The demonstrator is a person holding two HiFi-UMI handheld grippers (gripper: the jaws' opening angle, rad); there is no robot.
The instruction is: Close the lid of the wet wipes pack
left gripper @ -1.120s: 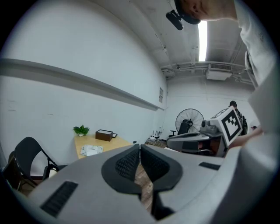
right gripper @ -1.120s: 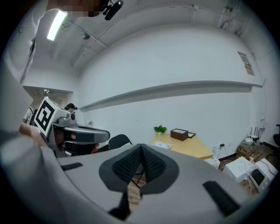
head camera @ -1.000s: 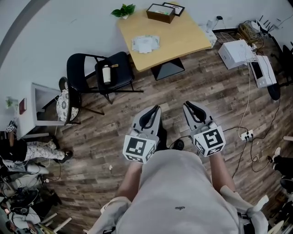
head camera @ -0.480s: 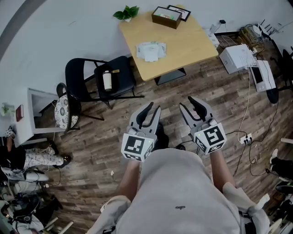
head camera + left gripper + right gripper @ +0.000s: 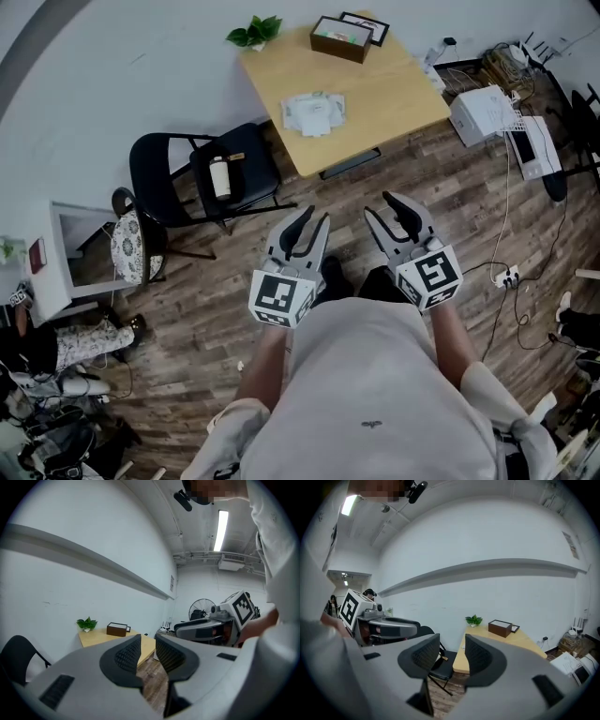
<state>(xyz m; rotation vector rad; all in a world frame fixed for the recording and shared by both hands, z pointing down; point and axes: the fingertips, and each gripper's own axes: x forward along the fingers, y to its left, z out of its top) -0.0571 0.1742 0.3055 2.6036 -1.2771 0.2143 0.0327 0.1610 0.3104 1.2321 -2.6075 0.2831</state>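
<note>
Head view: the wet wipes pack [image 5: 314, 112] lies on the desk [image 5: 403, 89], well ahead of you, untouched, with the closing all still to do. Left gripper view: your left tongs [image 5: 147, 651] are narrowly parted and empty. Right gripper view: your right tongs [image 5: 452, 656] are opening, with nothing between them.

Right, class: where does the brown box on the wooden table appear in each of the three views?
Head view: brown box, top centre, on the table.
Left gripper view: brown box, left of centre.
Right gripper view: brown box, right of centre.
Shared landmark: potted plant, left of it.
</note>
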